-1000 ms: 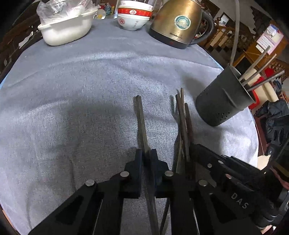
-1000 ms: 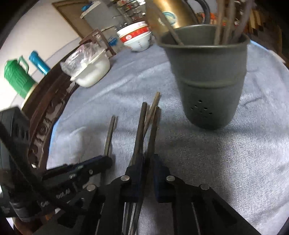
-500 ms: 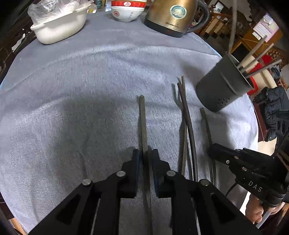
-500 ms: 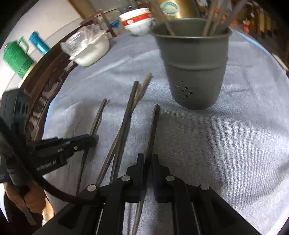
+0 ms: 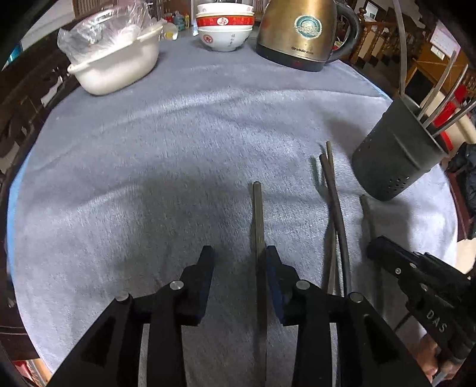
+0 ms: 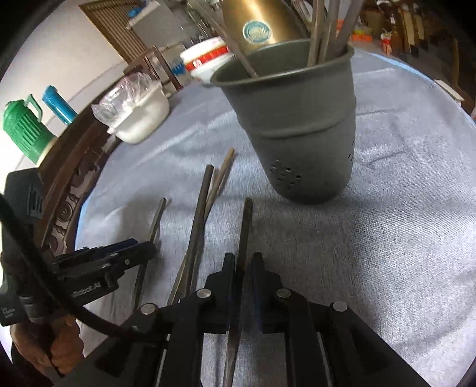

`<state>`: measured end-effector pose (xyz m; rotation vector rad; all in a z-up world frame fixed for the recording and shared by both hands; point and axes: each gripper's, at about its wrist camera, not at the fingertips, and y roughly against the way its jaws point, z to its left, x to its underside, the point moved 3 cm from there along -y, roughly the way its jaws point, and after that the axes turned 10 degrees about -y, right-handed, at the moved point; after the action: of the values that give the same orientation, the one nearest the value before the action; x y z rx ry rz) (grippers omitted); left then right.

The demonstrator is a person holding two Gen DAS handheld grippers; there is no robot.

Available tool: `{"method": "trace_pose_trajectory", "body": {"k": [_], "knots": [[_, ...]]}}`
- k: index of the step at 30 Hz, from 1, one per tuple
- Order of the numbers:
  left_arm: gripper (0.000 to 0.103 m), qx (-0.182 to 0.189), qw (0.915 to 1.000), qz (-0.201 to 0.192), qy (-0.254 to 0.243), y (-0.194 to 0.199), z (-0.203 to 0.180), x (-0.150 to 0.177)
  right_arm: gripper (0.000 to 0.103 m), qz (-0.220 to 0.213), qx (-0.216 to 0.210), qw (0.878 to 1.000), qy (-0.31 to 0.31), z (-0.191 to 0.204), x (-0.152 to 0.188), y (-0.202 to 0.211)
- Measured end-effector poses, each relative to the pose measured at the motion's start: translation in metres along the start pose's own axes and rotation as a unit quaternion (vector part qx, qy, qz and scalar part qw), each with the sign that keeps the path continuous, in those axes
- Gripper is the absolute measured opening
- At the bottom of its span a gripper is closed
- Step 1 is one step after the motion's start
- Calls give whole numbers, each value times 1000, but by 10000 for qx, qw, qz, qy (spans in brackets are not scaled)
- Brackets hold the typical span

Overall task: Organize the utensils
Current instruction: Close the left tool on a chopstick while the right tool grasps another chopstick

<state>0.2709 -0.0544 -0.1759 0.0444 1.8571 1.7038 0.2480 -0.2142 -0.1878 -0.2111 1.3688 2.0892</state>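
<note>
Right wrist view: right gripper (image 6: pixel 242 268) pinching thin dark stiff chopstick (image 6: pixel 245 226) mid-shaft; left gripper (image 5: pixel 239 268) just spread, another chopstick (image 5: pixel 258 220) between. Light, slippery, probably.

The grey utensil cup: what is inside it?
Several thin chopsticks stand in the grey cup and lean on its rim. Its wall hides their lower ends and the bottom.

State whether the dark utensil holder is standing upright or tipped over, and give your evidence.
Upright. The holder rests on its base on the grey cloth, its open rim faces up, and chopsticks stand in it.
</note>
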Motion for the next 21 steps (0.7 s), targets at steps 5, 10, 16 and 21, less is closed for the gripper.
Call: {"method": "trace_pose_trajectory", "body": {"k": [5,10,16,21], "knots": [[36,-84,10000,-25,6,-5,-3,-9,10,-42,128,9998,140,4,-2,-1],[33,9,9999,-40,144,-12,7,-26,9,12,187,9997,156,4,-4,-3],[27,0,10000,0,70,-15,7,-39,10,280,474,9982,245,12,-9,-9],[7,-26,10000,53,13,-19,2,-45,13,237,537,9981,164,15,-14,-12]]}}
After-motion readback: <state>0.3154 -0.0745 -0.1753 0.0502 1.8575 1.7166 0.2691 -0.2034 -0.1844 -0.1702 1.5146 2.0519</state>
